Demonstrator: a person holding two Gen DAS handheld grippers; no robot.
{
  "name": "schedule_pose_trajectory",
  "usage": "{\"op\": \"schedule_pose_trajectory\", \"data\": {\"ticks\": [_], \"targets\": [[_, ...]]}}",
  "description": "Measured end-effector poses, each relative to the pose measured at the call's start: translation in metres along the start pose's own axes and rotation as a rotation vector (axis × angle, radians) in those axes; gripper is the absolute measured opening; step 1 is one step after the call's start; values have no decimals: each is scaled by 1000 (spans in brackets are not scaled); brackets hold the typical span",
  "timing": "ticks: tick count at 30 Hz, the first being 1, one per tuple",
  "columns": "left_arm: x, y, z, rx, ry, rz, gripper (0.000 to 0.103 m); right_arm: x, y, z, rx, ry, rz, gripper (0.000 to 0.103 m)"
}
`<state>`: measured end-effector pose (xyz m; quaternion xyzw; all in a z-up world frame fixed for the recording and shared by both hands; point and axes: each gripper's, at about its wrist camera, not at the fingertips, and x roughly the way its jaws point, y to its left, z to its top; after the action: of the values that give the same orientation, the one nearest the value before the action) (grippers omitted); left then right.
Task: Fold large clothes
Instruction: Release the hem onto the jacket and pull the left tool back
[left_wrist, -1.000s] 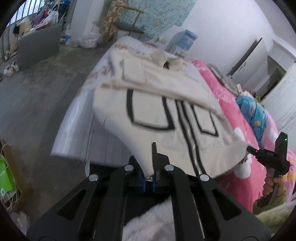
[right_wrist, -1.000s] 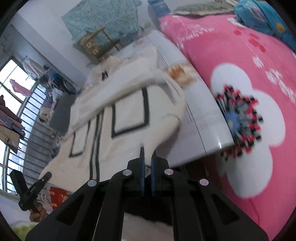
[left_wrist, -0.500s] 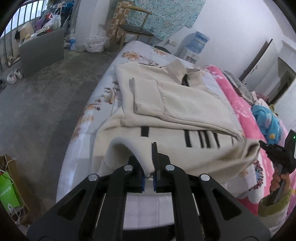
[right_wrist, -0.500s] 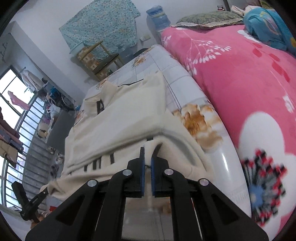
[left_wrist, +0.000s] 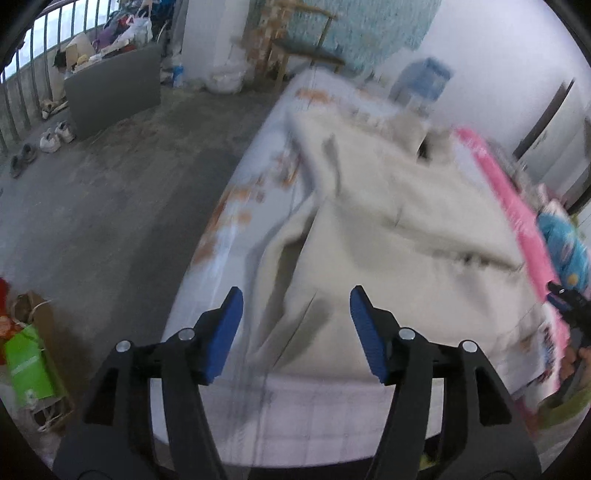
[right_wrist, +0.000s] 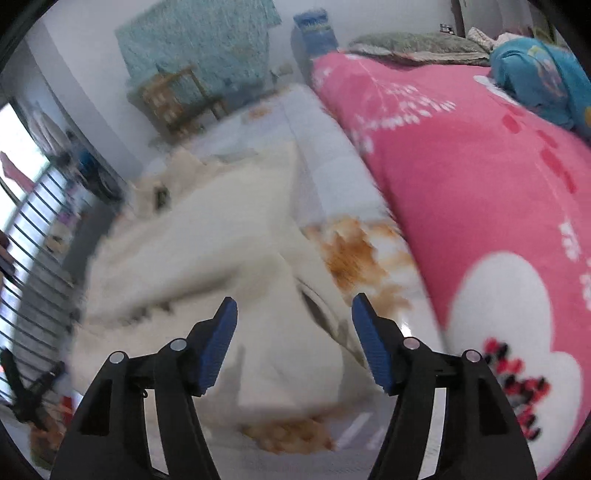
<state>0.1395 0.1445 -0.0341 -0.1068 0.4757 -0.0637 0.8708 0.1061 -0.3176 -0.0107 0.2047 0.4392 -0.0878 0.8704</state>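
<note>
A large cream sweater (left_wrist: 388, 236) lies folded over on the pale flowered bed (left_wrist: 236, 206), its collar toward the far end. My left gripper (left_wrist: 295, 310) hovers just above its near left corner, blue pads spread and jaws opening, the cloth lying loose beneath them. In the right wrist view the same sweater (right_wrist: 207, 251) fills the middle, blurred. My right gripper (right_wrist: 293, 317) stands over its near right corner, jaws opening, pads clear of the fabric. The right gripper's tip (left_wrist: 569, 299) shows at the left wrist view's right edge.
A pink flowered blanket (right_wrist: 480, 206) covers the bed's right side, with a blue bundle (right_wrist: 535, 77) and a pillow behind. Grey floor (left_wrist: 92, 206) lies left of the bed, with shoes, a grey board, bags and a railing. A wooden chair and water bottle stand beyond the bed.
Both grippers carried the sweater's hem forward over its body, then let go: the jaws went from pinching the cloth to spread wide, and the fabric dropped onto the bed.
</note>
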Motion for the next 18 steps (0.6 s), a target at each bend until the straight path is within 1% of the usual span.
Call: {"op": "schedule_pose_trajectory", "data": {"ticks": [2, 3, 4, 5, 6, 7, 8, 9, 10, 11, 13, 15, 17, 18], "targets": [[8, 0, -9, 8, 28, 47, 56, 9, -1, -9, -35, 44, -68, 63], [10, -1, -13, 8, 30, 64, 55, 14, 1, -15, -74, 60, -120, 63], [10, -2, -16, 15, 15, 82, 54, 15, 1, -19, -94, 64, -139, 63], [10, -3, -18, 25, 7, 94, 49, 16, 3, -21, -105, 59, -146, 63], [11, -7, -20, 42, -3, 100, 40, 17, 5, -24, -126, 55, -163, 62], [11, -10, -21, 48, -11, 98, 37, 18, 7, -25, -143, 54, -179, 58], [11, -11, -22, 50, -20, 110, 33, 19, 8, -26, -164, 55, -196, 45], [12, -13, -23, 59, -30, 123, 25, 20, 9, -28, -173, 63, -191, 34], [11, -16, -23, 76, -39, 139, 21, 21, 10, -28, -178, 64, -200, 21], [8, -18, -23, 95, -47, 150, 11, 20, 11, -28, -183, 64, -186, 15], [-8, -23, -21, 130, -72, 141, 9, 8, 11, -24, -156, 31, -168, 13], [-31, -23, -18, 146, -95, 114, 7, -14, 13, -20, -136, -14, -143, 12], [-52, -22, -18, 153, -102, 86, 7, -34, 15, -20, -133, -27, -106, 12], [-61, -20, -20, 150, -92, 76, 7, -40, 16, -22, -133, -25, -97, 12]]}}
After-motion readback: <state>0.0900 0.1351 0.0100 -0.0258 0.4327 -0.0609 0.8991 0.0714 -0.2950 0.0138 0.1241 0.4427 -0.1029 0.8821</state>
